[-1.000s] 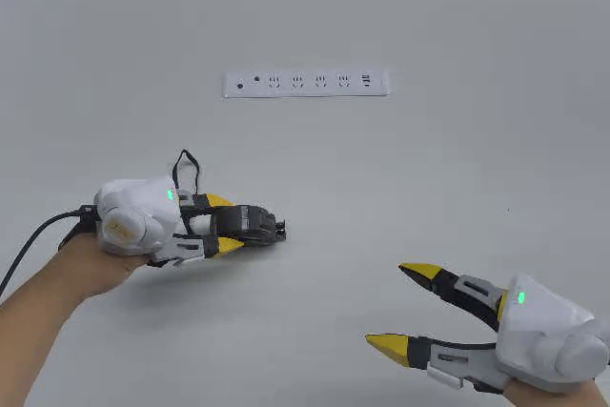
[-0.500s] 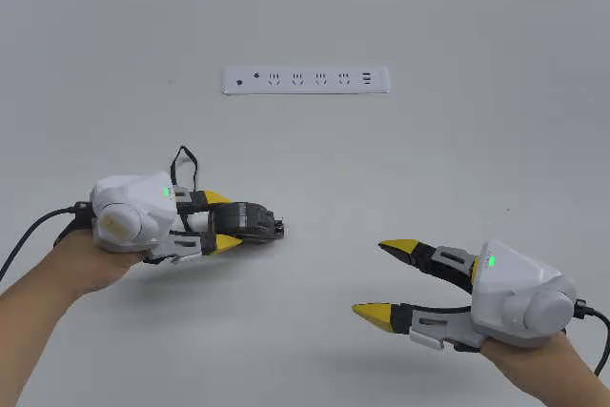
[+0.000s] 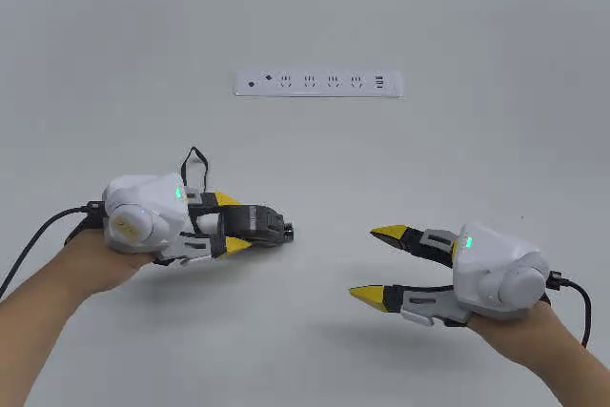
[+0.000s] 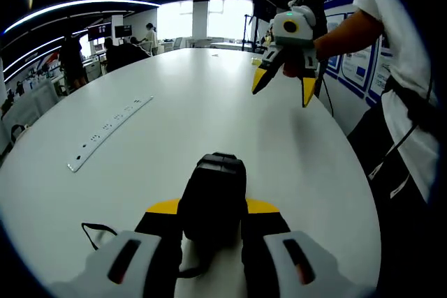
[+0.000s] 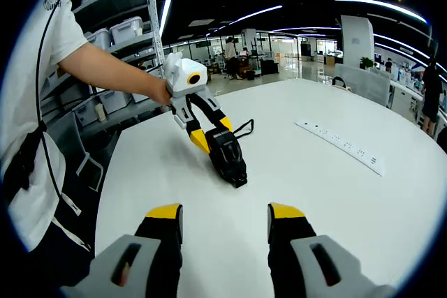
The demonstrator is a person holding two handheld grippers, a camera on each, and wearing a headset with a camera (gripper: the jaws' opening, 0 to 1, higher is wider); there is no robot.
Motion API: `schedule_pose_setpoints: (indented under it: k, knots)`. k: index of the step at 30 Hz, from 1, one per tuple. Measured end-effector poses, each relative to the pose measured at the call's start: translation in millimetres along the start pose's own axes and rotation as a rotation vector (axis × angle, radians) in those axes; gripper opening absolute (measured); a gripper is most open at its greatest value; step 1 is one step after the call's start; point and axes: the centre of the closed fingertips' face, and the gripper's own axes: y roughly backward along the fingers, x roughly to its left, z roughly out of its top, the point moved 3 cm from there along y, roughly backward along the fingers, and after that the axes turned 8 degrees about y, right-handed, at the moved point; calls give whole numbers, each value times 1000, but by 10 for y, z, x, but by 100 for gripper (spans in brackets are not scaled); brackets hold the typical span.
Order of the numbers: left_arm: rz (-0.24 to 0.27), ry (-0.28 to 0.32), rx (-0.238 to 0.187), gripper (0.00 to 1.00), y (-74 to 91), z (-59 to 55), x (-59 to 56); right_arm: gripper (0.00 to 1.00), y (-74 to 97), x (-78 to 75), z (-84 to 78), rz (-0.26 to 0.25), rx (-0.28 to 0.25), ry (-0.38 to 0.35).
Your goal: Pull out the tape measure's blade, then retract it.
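L gripper [image 3: 235, 224], white plastic shell w/ yellow-tipped jaws, at 9 o'clock: clamped on boxy matte-black tape measure [image 3: 265, 223], which sits on smooth white table [image 3: 315, 169]. Flat white power strip [image 3: 318, 83] at 12. R gripper [image 3: 371, 264] at 4 o'clock: jaws wide apart, nothing held, well apart from tape measure.

A white table [image 3: 477, 26] bears a power strip [image 3: 318, 83] and tape measure [image 3: 262, 222].

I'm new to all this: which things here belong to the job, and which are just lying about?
In the job: tape measure, gripped by the left gripper; right gripper, open.
Lying about: power strip.
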Motion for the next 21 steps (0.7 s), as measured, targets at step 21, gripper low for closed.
schedule_pose_setpoints:
  k: [21]
  knots:
    - [-8,5,-7,29,-9,-1,-2,41,-490,-112,37,64,-10,52]
